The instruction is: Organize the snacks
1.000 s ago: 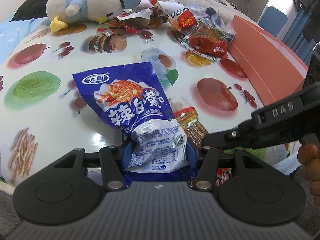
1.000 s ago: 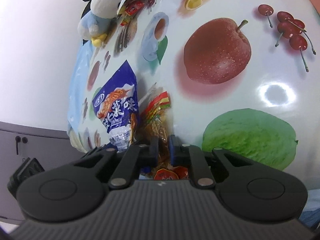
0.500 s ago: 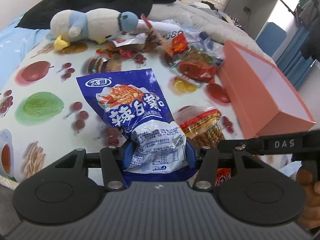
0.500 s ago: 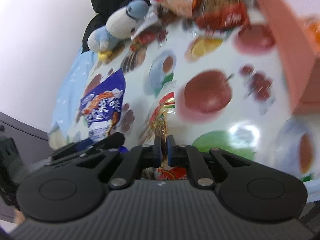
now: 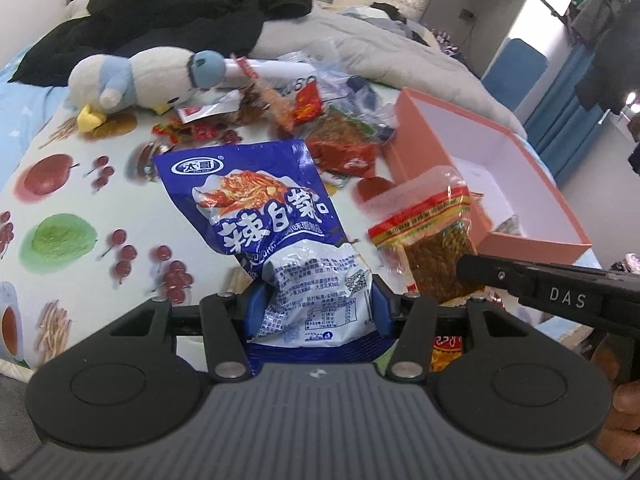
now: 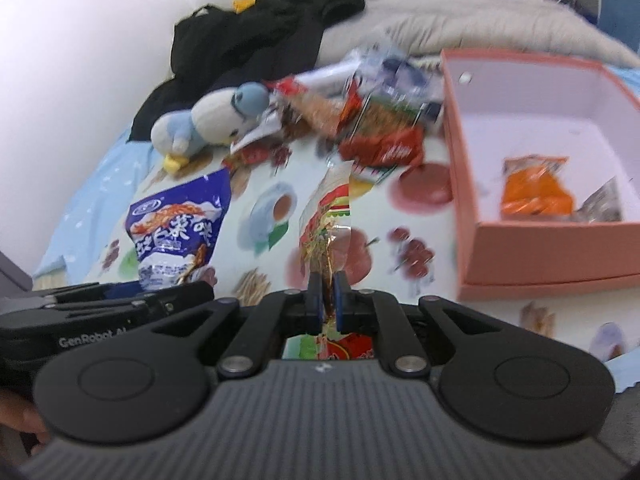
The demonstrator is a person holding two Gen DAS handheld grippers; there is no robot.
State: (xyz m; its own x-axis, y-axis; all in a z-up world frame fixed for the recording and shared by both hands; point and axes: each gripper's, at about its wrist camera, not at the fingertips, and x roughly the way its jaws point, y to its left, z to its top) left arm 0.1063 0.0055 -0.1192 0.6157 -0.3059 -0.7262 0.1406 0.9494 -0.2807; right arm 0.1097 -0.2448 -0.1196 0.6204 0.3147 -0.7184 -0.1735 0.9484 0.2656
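Inside the pink cardboard box (image 6: 536, 248), only the right view shows an orange packet (image 6: 536, 190). Left tool (image 5: 318, 308) grips a glossy blue pouch (image 5: 260, 204); right tool (image 6: 328, 304) pinches a crinkly clear snack pack (image 6: 328, 216), both lifted above the fruit-print cloth (image 5: 72, 200).

My left gripper (image 5: 316, 304) has blue pads on black arms, and the blue snack bag (image 5: 264, 216) in it shows white lettering and a red-orange food picture. The clear packet (image 6: 326, 236) in my right gripper (image 6: 329, 300) has a red, yellow and green band. The bedcover (image 5: 72, 208) is white with printed red apples, cherries and green fruit, and the box (image 6: 532, 248) at its right edge is salmon pink outside, white inside.
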